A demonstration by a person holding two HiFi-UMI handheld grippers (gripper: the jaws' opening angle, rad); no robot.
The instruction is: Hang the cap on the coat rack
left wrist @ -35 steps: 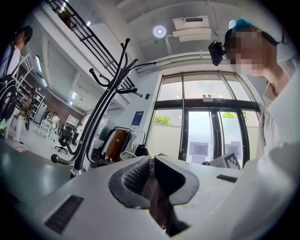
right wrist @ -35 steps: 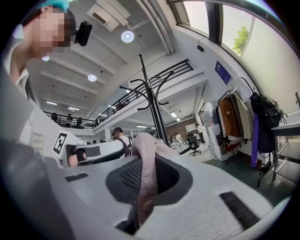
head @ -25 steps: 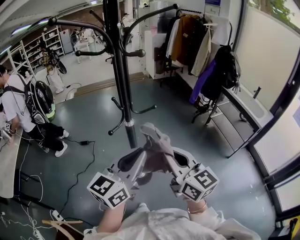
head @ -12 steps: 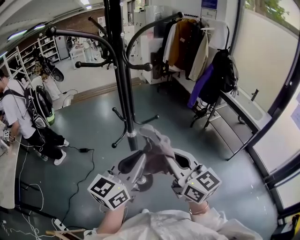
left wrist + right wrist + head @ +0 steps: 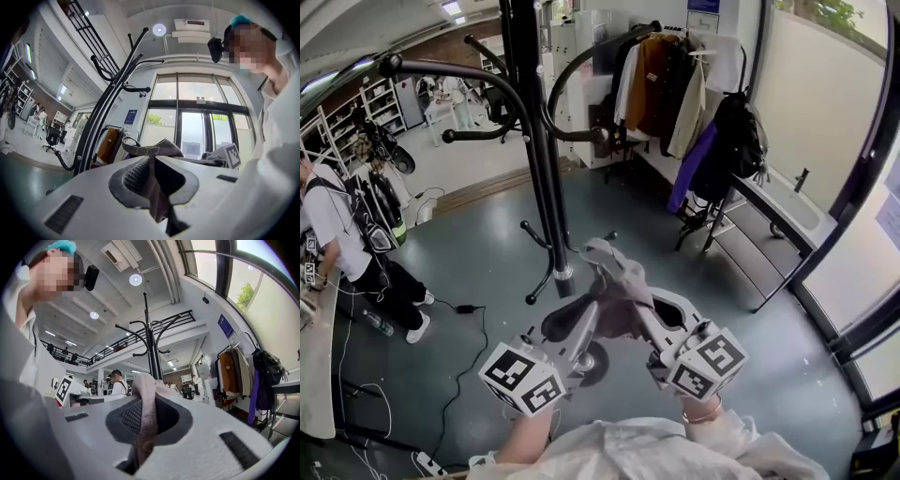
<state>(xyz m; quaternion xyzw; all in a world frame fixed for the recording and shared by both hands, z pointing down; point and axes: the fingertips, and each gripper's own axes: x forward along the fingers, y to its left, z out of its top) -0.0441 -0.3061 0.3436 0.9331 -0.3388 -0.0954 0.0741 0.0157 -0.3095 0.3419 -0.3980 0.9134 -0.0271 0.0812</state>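
A grey cap (image 5: 614,286) is stretched between both grippers, low in the head view. My left gripper (image 5: 584,317) is shut on its left side and my right gripper (image 5: 643,315) on its right side. The black coat rack (image 5: 536,141) stands just beyond the cap, with curved hook arms (image 5: 450,70) spreading above and to the left. The left gripper view has cap fabric (image 5: 153,185) pinched between the pads, with the cap's strap (image 5: 143,150) above and the rack (image 5: 101,110) at left. In the right gripper view the fabric (image 5: 146,413) is clamped and the rack (image 5: 151,341) rises ahead.
A clothes rail with several jackets (image 5: 670,84) and a black backpack (image 5: 739,131) stands at the back right. A person (image 5: 337,225) stands at the left edge. Cables (image 5: 459,337) run over the grey floor. A glass wall (image 5: 853,187) closes the right side.
Both grippers keep their hold on the cap and have risen a little toward the rack. The person at the left has drifted further left in the view.
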